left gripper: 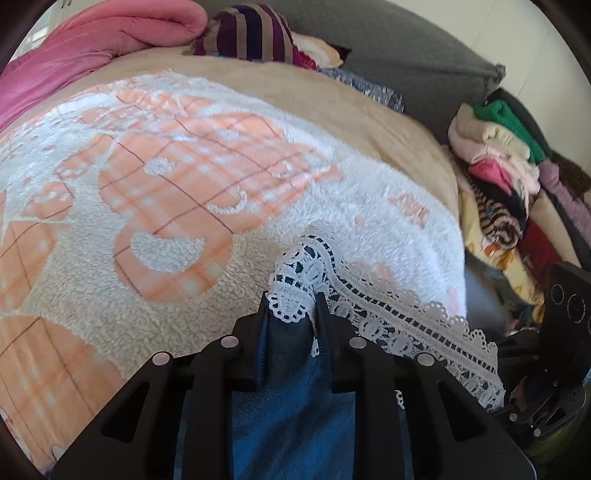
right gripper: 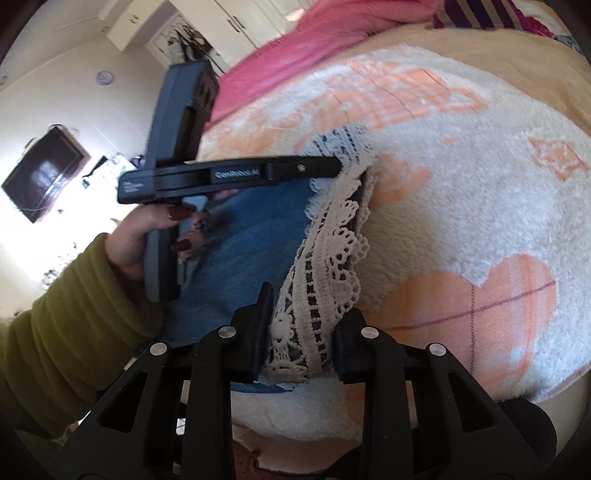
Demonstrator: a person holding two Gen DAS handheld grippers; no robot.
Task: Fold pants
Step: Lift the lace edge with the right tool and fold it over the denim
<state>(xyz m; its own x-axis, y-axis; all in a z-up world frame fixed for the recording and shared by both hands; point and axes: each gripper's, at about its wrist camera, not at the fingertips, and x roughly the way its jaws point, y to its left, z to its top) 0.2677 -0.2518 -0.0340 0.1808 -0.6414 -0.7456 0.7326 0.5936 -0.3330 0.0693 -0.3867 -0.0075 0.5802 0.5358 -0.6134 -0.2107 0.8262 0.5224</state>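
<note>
My left gripper (left gripper: 291, 314) pinches the lace-trimmed hem of the blue denim pants (left gripper: 295, 398), and my right gripper (right gripper: 301, 332) pinches the same lace hem (right gripper: 325, 258) nearer its other end. The pants hang between them, lifted just above the white-and-orange fleece blanket (left gripper: 166, 192) on the bed. Far right, a stack of folded clothes (left gripper: 506, 166) sits beside a grey pillow (left gripper: 406, 48).

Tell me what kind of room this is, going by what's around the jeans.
Most likely a bedroom. The work surface is a bed under a fleecy white and orange blanket, with a grey pillow at its far end and stacked folded clothes alongside. White cupboard doors and a wall-mounted TV fit that.
</note>
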